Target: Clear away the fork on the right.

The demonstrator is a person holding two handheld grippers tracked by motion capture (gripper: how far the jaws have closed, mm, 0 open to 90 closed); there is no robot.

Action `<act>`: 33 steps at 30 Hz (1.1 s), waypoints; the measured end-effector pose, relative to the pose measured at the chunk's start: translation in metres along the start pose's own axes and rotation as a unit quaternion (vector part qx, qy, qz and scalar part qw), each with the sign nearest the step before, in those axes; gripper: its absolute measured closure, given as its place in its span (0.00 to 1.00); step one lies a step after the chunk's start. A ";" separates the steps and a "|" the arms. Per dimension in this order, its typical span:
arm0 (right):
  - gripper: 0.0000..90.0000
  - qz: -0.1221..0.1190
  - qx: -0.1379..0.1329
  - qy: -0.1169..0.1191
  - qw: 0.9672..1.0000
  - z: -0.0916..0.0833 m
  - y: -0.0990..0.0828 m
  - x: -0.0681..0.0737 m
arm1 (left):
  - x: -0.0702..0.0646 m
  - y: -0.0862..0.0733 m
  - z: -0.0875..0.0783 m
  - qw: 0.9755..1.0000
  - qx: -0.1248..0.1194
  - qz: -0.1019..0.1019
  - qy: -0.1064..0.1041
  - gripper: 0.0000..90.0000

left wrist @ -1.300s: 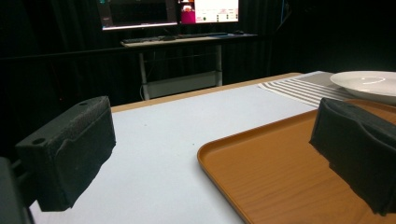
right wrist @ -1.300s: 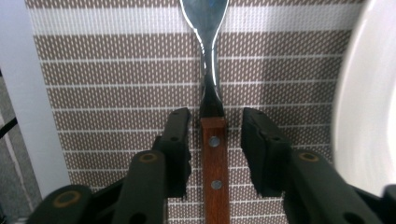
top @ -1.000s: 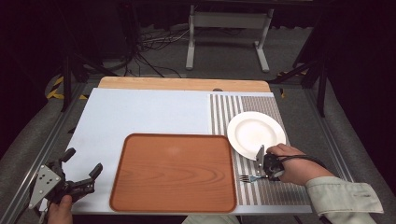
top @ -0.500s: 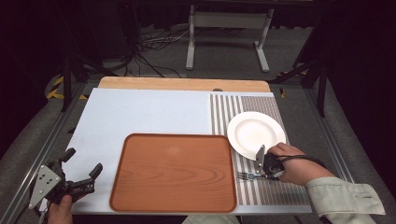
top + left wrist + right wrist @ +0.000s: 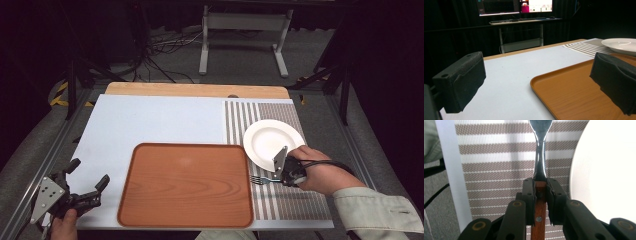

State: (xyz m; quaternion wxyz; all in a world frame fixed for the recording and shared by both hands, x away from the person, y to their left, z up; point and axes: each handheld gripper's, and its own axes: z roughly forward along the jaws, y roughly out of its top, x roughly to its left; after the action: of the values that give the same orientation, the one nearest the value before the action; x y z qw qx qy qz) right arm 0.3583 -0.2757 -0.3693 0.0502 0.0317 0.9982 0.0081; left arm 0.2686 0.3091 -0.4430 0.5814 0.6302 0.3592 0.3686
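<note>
Where fork [image 5: 260, 179] lies: plate [image 5: 272, 137] adj.

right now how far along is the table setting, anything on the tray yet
Done: nothing sits on the brown tray yet. In hand: the right gripper is shut on the fork over the striped mat, beside the white plate. Left: the open left gripper holds nothing.
</note>
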 end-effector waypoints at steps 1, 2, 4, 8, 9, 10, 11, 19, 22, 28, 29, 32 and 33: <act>0.87 0.000 -0.002 -0.001 1.000 -0.002 0.001 -0.001 | 0.000 0.000 0.000 1.000 0.000 0.000 0.000 0.01; 0.87 -0.003 -0.004 -0.004 1.000 -0.005 0.002 -0.001 | 0.000 0.000 0.000 1.000 0.001 0.000 0.001 0.01; 0.87 0.000 -0.012 -0.009 1.000 -0.010 0.004 -0.002 | 0.000 0.000 0.000 1.000 0.002 0.001 0.001 0.01; 0.87 0.007 -0.033 -0.020 0.999 -0.020 0.010 -0.001 | 0.000 0.000 0.000 1.000 0.004 0.002 0.000 0.01; 0.87 -0.003 -0.038 -0.023 0.999 -0.023 0.012 -0.003 | 0.000 0.000 0.000 1.000 0.004 0.001 0.000 0.01; 0.87 0.004 -0.045 -0.026 0.999 -0.025 0.013 -0.002 | 0.000 0.000 0.000 1.000 0.004 0.001 -0.001 0.01; 0.87 0.005 -0.052 -0.027 0.998 -0.027 0.014 -0.002 | 0.000 0.000 0.000 1.000 0.004 0.001 -0.001 0.01; 0.87 0.018 -0.085 -0.037 0.996 -0.040 0.019 -0.004 | 0.000 -0.001 0.001 1.000 0.004 -0.001 -0.001 0.01; 0.87 0.031 -0.101 -0.038 0.994 -0.045 0.021 -0.004 | 0.000 -0.001 0.001 1.000 0.004 -0.001 -0.001 0.01; 0.87 0.092 -0.148 -0.030 0.984 -0.048 0.024 -0.002 | 0.000 -0.001 0.001 1.000 0.003 0.000 -0.002 0.01; 0.87 0.092 -0.148 -0.030 0.984 -0.048 0.024 -0.002 | 0.000 -0.001 0.001 1.000 0.003 0.000 -0.002 0.01; 0.87 0.117 -0.173 -0.019 0.978 -0.049 0.026 -0.003 | 0.000 -0.001 0.001 1.000 0.004 -0.001 -0.001 0.01; 0.87 0.128 -0.180 -0.016 0.975 -0.050 0.028 -0.003 | 0.000 -0.001 0.001 1.000 0.003 -0.001 -0.001 0.01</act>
State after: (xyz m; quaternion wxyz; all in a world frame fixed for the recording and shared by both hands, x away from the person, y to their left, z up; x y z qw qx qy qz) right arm 0.3583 -0.2488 -0.3190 0.0695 0.1503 0.9671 0.1931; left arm 0.2694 0.3087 -0.4440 0.5801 0.6323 0.3604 0.3659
